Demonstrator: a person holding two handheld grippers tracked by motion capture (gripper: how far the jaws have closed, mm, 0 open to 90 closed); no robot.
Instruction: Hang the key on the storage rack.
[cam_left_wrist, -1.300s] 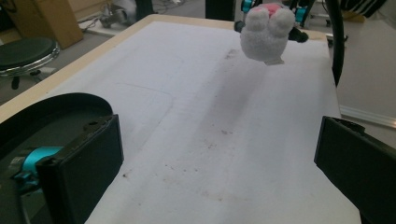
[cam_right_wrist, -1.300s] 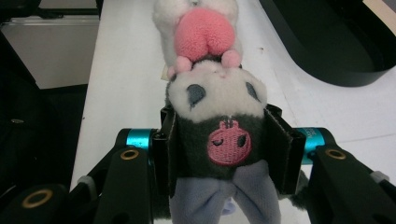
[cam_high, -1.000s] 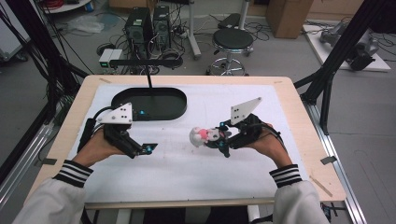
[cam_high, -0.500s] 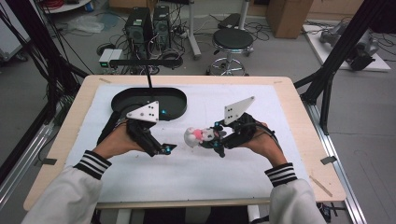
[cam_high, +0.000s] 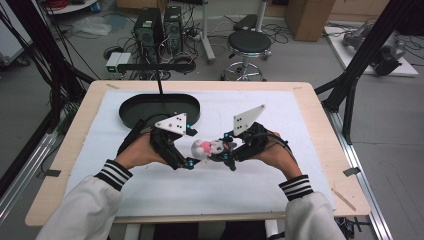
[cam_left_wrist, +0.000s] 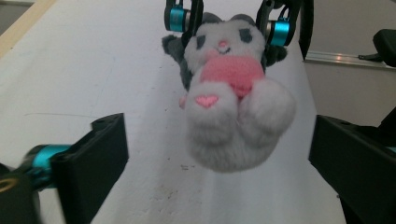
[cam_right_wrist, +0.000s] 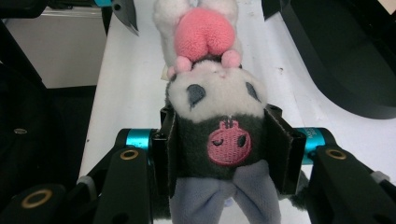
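Grey-and-white plush toy animal (cam_high: 207, 148) hugging a pink heart hangs just above the white-clothed desk (cam_high: 300, 130), its head clamped between the right gripper's (cam_high: 226, 152) fingers (cam_right_wrist: 280, 149). Facing it, the left gripper's (cam_high: 192, 162) fingers (cam_left_wrist: 100, 154) have just been closing, yet stand wide either side of the toy's feet, untouching.

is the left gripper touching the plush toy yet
Apart. In the left gripper view the left gripper has its jaws wide on either side of the plush toy, with white cloth showing in both gaps.
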